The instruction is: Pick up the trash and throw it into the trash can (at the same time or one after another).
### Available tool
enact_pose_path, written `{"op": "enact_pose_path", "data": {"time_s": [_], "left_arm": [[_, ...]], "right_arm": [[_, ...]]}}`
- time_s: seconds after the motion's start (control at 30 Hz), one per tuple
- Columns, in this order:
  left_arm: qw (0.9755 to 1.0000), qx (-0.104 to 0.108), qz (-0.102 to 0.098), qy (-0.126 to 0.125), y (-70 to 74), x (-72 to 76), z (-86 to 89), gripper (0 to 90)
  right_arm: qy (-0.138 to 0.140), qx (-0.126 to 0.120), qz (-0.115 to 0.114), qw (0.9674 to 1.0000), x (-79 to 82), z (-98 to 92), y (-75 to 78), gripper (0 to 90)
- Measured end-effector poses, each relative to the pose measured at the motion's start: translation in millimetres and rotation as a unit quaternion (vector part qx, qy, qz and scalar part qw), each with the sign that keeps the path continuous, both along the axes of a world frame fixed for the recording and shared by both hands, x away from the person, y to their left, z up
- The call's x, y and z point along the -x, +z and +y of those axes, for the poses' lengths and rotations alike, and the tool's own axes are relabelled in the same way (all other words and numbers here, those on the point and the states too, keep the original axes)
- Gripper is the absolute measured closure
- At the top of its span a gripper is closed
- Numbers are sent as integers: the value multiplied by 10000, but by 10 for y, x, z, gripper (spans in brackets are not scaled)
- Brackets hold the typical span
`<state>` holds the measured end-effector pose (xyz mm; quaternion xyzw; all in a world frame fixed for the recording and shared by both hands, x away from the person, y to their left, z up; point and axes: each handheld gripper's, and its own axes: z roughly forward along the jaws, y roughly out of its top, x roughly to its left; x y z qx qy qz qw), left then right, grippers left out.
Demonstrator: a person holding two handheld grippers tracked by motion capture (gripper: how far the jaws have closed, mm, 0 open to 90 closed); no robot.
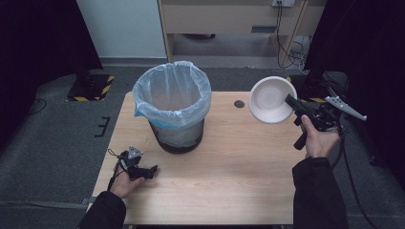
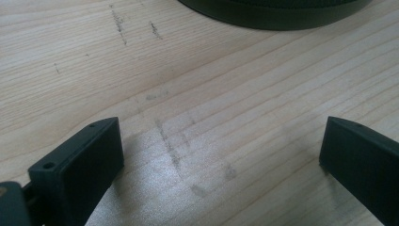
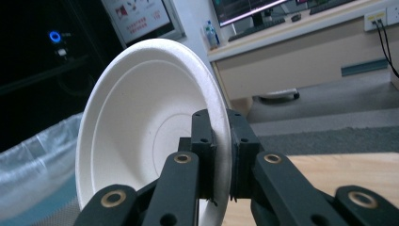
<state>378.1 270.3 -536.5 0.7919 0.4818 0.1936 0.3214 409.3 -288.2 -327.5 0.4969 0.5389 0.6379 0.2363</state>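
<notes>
A white paper bowl (image 1: 270, 99) hangs tipped on its side above the table's right part, its hollow facing me. My right gripper (image 1: 292, 102) is shut on its rim; in the right gripper view the two black jaws pinch the bowl's (image 3: 141, 141) edge at my right gripper (image 3: 221, 155). A black bin (image 1: 173, 107) lined with a pale blue bag stands left of the bowl. My left gripper (image 1: 152, 169) rests low on the table at the front left, open, and in its own view my left gripper (image 2: 221, 160) has bare wood between the jaws.
The wooden table (image 1: 229, 181) has a round cable hole (image 1: 239, 104) near its far edge. The bin's dark base (image 2: 273, 12) lies just ahead of the left gripper. Beyond the table are a desk and cables (image 1: 286, 43) on grey carpet.
</notes>
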Motion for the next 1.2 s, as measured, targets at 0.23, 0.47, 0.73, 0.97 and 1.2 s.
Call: {"op": "enact_pose_path", "data": {"time_s": [0.23, 0.47, 0.73, 0.97, 1.2], "left_arm": [[10000, 0, -1, 1, 0, 0, 0, 0], [10000, -1, 0, 1, 0, 0, 0, 0], [10000, 0, -1, 1, 0, 0, 0, 0], [10000, 10, -5, 7, -1, 0, -1, 0], [10000, 7, -9, 5, -1, 0, -1, 0]], "right_arm": [[27, -71, -148, 9999, -41, 60, 190, 838], [65, -122, -285, 9995, -89, 155, 324, 838], [140, -46, -429, 9990, -164, 305, 517, 838], [233, 63, -547, 9982, -252, 482, 696, 837], [345, 161, -631, 9973, -326, 704, 818, 838]]}}
